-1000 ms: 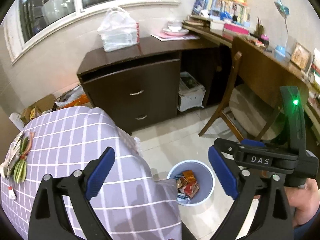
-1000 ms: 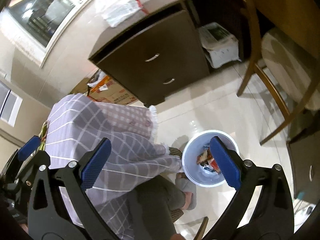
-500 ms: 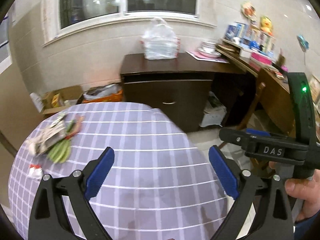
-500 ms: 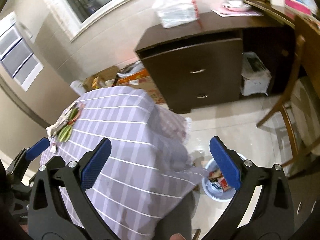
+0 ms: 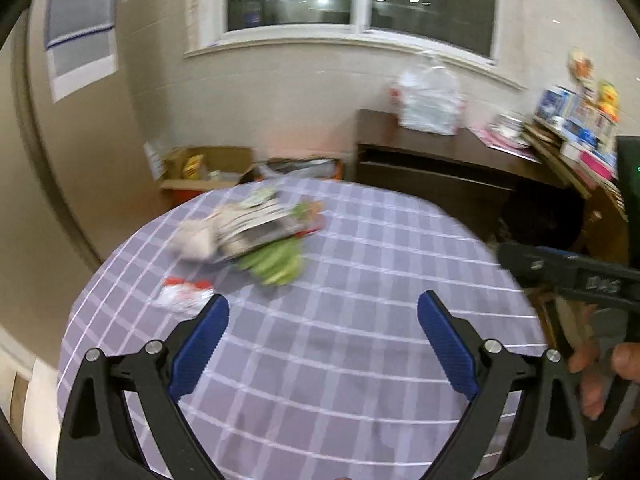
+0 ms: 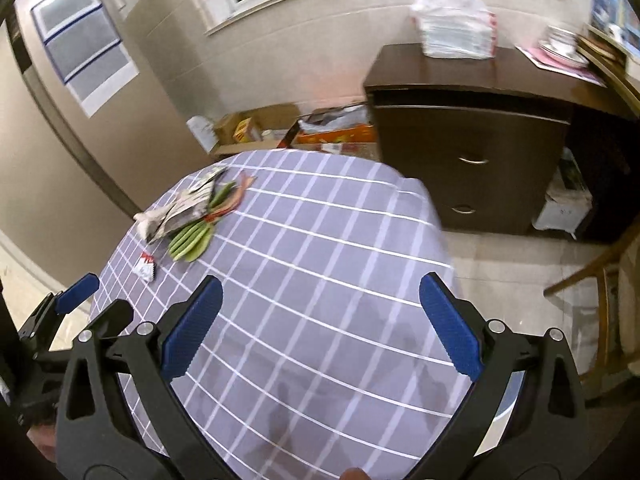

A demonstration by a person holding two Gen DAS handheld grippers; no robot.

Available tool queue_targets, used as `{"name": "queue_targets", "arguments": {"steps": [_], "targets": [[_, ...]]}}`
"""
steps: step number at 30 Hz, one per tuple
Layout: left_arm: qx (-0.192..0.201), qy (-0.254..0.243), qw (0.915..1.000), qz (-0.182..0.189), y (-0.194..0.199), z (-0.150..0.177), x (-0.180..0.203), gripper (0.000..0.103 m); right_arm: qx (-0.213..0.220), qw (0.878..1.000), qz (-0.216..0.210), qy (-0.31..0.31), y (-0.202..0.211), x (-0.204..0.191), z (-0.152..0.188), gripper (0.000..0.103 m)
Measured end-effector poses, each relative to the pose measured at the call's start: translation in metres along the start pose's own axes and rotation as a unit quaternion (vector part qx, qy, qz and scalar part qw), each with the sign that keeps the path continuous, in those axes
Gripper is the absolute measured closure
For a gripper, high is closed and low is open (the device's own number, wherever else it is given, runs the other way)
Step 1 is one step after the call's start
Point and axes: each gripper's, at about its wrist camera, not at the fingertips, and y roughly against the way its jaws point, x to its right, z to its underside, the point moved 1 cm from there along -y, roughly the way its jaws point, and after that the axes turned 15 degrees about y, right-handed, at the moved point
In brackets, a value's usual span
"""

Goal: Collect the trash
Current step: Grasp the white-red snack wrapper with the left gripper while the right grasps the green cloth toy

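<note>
Left tongs (image 5: 322, 344): wide open and holding nothing. They hang over the near part of the counter, and the blue pads point toward the trash.

Right tongs (image 6: 320, 326): wide open too, with nothing between the pads. They are high over the counter and a bit to the right side.

Counter (image 6: 340, 264): round, with a purple cloth with white lines on it. Most of it is bare.

Trash pile (image 5: 256, 236): on the far left part of the counter. The left view is blurry, but the right view shows a crumpled paper wrapper (image 6: 176, 212) lying on top of some green wrappers (image 6: 190, 242), with a thin orange strip (image 6: 236, 198) just beside them.

Small wrapper (image 6: 147, 267): white and red, flat on the cloth, near the pile but apart from it. It is the piece nearest the left tongs.

Why the tongs are open: I think they are ready to pinch a piece, so the pads are kept wide.

Step now: reaching for the trash, I think. Nothing is picked up yet.

Next move: the left tongs are nearer, so they could go down over the small wrapper or the pile.

What could go wrong: the flat wrapper is thin. The pads may slide over it or pinch the cloth too.
</note>
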Motion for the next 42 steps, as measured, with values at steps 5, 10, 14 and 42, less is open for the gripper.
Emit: {"name": "queue_targets", "arguments": {"steps": [5,10,14,42], "targets": [[-0.023,0.044,0.9981,-0.037,-0.026,-0.003,-0.056,0.01,-0.016,0.999,-0.013,0.027,-0.022,-0.026,-0.007,0.006],[-0.035,0.051,0.9963,-0.059,-0.055,-0.009,-0.084,0.01,-0.033,0.998,-0.027,0.048,-0.048,-0.049,-0.014,0.006],[-0.049,0.052,0.9947,-0.074,-0.08,-0.011,-0.098,0.01,-0.043,0.997,-0.037,0.059,-0.067,-0.064,-0.022,0.006],[-0.056,0.068,0.9961,-0.007,-0.078,-0.004,-0.101,0.089,-0.052,0.989,-0.053,0.128,-0.118,-0.104,-0.016,0.08]]}}
